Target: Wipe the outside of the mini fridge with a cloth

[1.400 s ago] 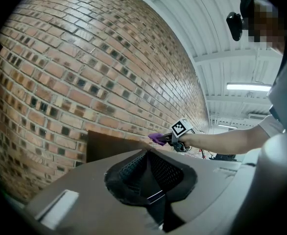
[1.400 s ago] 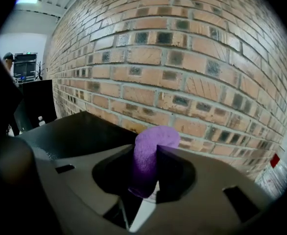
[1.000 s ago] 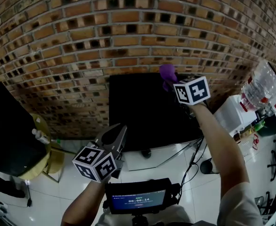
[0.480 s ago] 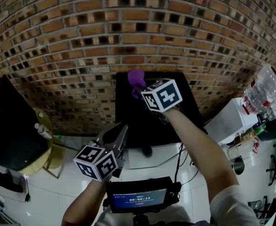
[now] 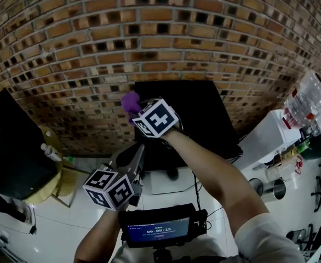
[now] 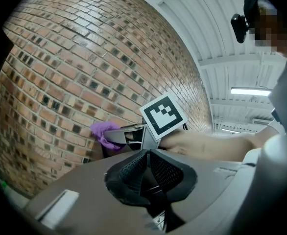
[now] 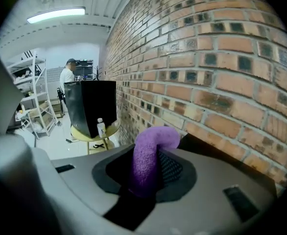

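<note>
Right gripper (image 5: 136,108) is clamped on the purple cloth (image 5: 130,100), and its own view shows the cloth (image 7: 151,153) standing up between the pads and curling over at the top. It's reaching to the back left corner of the black mini fridge (image 5: 204,114), hard by the brick wall (image 5: 95,48). From here I can't tell whether the cloth is actually pressing on the fridge's top or hanging just over it. In the right gripper view the fridge (image 7: 222,155) is only a dark edge running along the foot of the bricks. Left gripper (image 5: 137,152) hangs lower, out in front of the fridge and clear of it, jaws pressed together with nothing between them (image 6: 146,168). It looks across at the right gripper's marker cube (image 6: 163,116) and the cloth (image 6: 103,131) past it. Off to the left a yellow round table (image 7: 92,132) carries a big black box (image 7: 90,104) and a small bottle (image 7: 101,127). Large water bottles (image 5: 308,103) lie at the far right.
</note>
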Motion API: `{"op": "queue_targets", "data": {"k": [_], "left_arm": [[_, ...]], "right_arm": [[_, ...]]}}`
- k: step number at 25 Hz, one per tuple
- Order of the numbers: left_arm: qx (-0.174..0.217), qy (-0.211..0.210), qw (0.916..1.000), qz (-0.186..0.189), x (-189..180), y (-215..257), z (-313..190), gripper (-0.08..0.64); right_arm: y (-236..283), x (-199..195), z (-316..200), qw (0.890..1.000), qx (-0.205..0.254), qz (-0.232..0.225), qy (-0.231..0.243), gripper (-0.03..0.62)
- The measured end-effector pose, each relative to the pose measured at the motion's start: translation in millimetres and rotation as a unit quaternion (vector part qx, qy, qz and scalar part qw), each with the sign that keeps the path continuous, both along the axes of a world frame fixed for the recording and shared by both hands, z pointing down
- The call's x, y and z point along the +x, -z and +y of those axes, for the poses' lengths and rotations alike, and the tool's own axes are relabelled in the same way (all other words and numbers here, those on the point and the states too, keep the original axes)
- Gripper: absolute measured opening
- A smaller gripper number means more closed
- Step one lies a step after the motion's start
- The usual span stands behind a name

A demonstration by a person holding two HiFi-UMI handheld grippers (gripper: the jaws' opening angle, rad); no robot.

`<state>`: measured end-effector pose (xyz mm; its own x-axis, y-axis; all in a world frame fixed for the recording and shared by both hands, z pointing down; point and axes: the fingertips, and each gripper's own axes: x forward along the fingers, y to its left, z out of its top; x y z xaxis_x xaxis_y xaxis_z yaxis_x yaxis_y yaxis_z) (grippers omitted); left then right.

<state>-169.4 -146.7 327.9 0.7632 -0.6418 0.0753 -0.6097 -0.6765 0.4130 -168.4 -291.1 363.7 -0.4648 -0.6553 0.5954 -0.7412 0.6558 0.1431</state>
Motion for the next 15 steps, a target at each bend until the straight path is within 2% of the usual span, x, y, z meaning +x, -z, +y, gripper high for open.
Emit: {"op": "queue_targets", "data": {"k": [6, 15], "left_arm": [[-0.001, -0.002, 1.0, -0.001, 1.6, 1.1, -2.8, 0.031], [-0.003, -0.013, 0.9999, -0.002, 13.4, -1.3, -5.5, 0.031]], "right_arm": [[-7.4, 10.8, -2.0, 1.0, -0.006, 0.004, -0.006, 0.12], [-11.3, 57.2, -2.9, 0.999, -0.009, -0.004, -0.048, 0.12]]}}
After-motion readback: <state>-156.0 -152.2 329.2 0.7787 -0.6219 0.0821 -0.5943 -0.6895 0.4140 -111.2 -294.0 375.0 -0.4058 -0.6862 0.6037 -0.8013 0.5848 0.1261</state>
